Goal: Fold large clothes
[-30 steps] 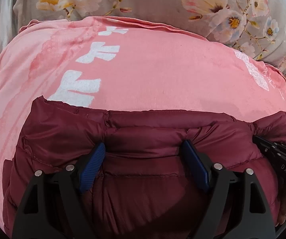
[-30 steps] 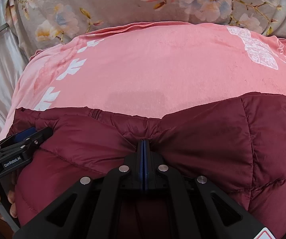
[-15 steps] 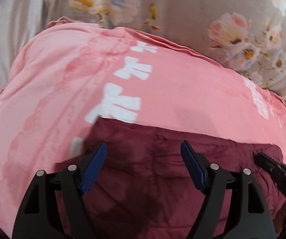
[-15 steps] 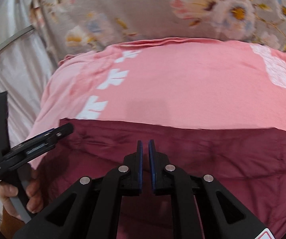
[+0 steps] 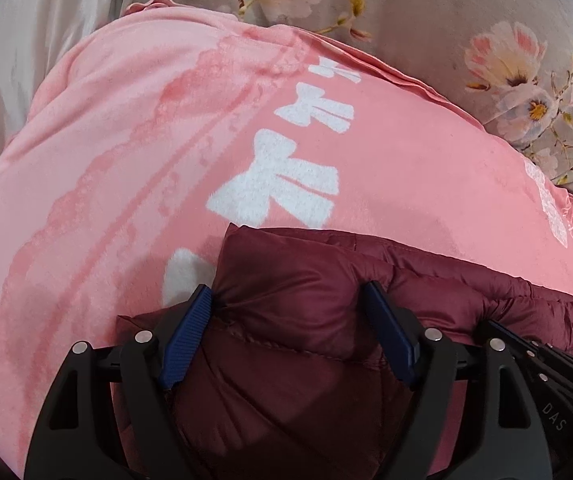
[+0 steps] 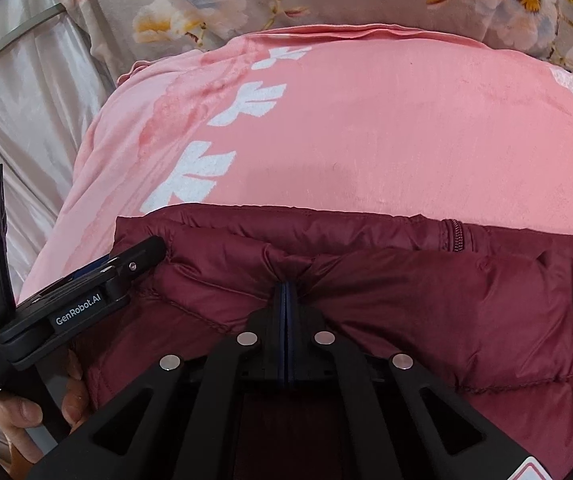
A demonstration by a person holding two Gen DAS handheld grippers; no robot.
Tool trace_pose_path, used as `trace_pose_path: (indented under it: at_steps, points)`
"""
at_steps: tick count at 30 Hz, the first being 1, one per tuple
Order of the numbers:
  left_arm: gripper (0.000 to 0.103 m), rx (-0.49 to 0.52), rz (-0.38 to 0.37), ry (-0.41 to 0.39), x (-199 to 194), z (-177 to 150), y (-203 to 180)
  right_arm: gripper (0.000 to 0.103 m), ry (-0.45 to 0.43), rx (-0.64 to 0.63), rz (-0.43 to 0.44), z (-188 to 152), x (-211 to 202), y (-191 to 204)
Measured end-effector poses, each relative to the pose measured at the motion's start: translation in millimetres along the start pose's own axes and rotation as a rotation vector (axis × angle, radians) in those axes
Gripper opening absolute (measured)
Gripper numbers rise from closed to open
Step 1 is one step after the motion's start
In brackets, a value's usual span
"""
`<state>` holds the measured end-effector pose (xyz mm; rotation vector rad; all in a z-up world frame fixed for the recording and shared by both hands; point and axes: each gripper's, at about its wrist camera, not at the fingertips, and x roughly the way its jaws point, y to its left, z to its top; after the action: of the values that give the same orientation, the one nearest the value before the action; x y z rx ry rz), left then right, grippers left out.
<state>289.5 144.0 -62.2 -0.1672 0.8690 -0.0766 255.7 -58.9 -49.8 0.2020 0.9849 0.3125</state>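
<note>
A dark red puffer jacket (image 5: pixel 306 320) lies on a pink blanket (image 5: pixel 146 140). My left gripper (image 5: pixel 288 308) is open, its blue pads pressed against a thick bunch of the jacket's left end without closing on it. My right gripper (image 6: pixel 287 286) is shut on a pinch of the jacket's (image 6: pixel 426 300) upper layer near its far edge. A zipper end (image 6: pixel 455 236) shows right of it. The left gripper appears in the right wrist view (image 6: pixel 142 258), at the jacket's left corner. The right gripper's body shows in the left wrist view (image 5: pixel 542 364).
The pink blanket (image 6: pixel 366 120) with white leaf prints covers the bed. A grey floral sheet (image 5: pixel 446 20) lies beyond it. Shiny pale fabric (image 6: pixel 26 100) hangs at the left. A hand (image 6: pixel 18 412) holds the left gripper's handle.
Both grippers moved over the jacket and came back down on it. The right gripper opened slightly half a second ago and is shut on fabric again. The left stayed open.
</note>
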Motion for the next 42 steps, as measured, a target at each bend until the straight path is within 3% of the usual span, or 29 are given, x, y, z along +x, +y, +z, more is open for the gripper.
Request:
trace_pose_path:
  at_steps: [9,11,13,16,20,25,29,35,42]
  points:
    - [0.079,0.015,0.025,0.005,9,-5,-3,0.0,-0.027,0.001,0.006,-4,-1,-2]
    - [0.079,0.019,0.03,0.008,9,-5,-4,0.0,-0.038,0.034,0.019,0,-18,-6]
    - [0.079,0.024,0.028,0.012,7,-3,-4,0.001,-0.128,0.044,0.018,4,-63,-17]
    - [0.076,0.014,0.019,0.006,-12,1,-1,0.001,-0.236,0.055,-0.093,7,-128,-51]
    - [0.076,-0.002,-0.036,-0.015,-40,5,-10,0.005,-0.245,0.169,-0.281,-4,-167,-129]
    - [0.076,0.041,0.033,-0.019,-35,1,-28,0.007,-0.172,0.33,-0.329,-32,-159,-208]
    - [0.076,0.006,0.046,0.005,-22,-4,-23,0.003,-0.143,0.381,-0.318,-51,-143,-237]
    - [0.079,0.021,0.085,0.005,-9,-13,-21,0.0,-0.141,0.401,-0.293,-66,-131,-248]
    - [0.083,0.033,0.131,-0.015,-3,-20,-26,0.0,-0.15,0.357,-0.341,-68,-125,-241]
